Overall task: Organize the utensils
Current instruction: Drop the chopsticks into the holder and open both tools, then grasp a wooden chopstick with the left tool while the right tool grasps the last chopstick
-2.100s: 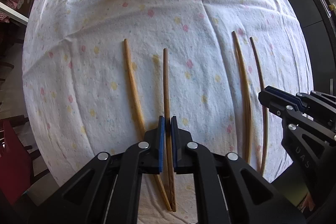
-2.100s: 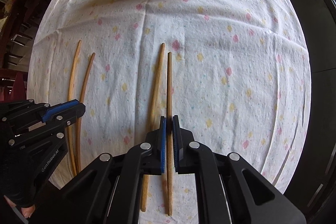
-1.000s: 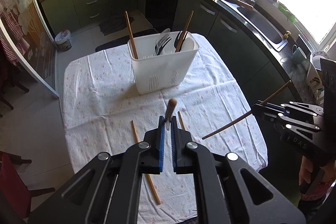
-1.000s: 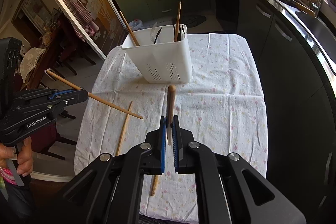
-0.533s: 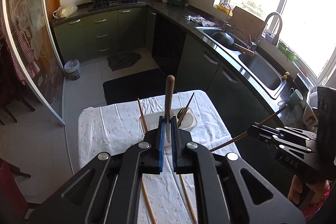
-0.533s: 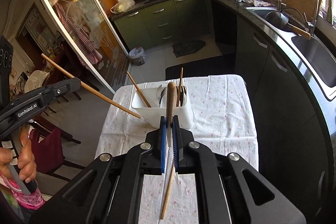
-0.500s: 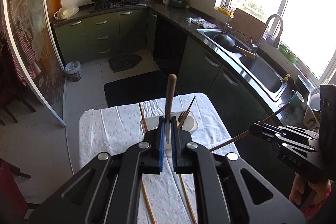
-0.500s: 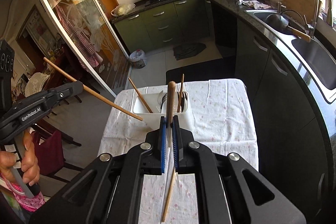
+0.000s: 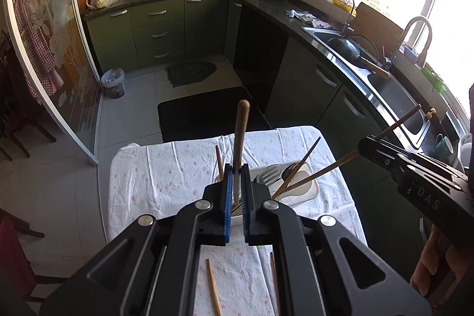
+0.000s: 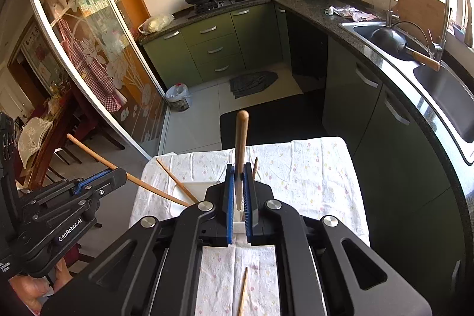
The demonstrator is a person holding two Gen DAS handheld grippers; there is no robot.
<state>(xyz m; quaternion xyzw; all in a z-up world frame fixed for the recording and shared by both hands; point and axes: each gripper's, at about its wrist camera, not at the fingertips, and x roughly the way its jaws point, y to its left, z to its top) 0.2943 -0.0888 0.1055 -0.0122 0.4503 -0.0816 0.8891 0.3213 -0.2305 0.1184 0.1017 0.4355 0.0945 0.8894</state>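
The left gripper (image 9: 235,191) is hanging high and pointing forward, its blue-padded jaws pinching a wooden chopstick (image 9: 241,138) that is standing upright between them. The right gripper (image 10: 239,194) is sitting level beside it, likewise clamping an upright chopstick (image 10: 240,150). A bare hand (image 10: 32,290) is gripping the left handle.

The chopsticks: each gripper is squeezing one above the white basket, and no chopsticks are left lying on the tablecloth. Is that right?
Not quite. Chopsticks are left on the tablecloth: the left wrist view shows two loose chopsticks lying on it, below the gripper. The rest holds: the left gripper and the right gripper each squeeze one held chopstick above the white basket.
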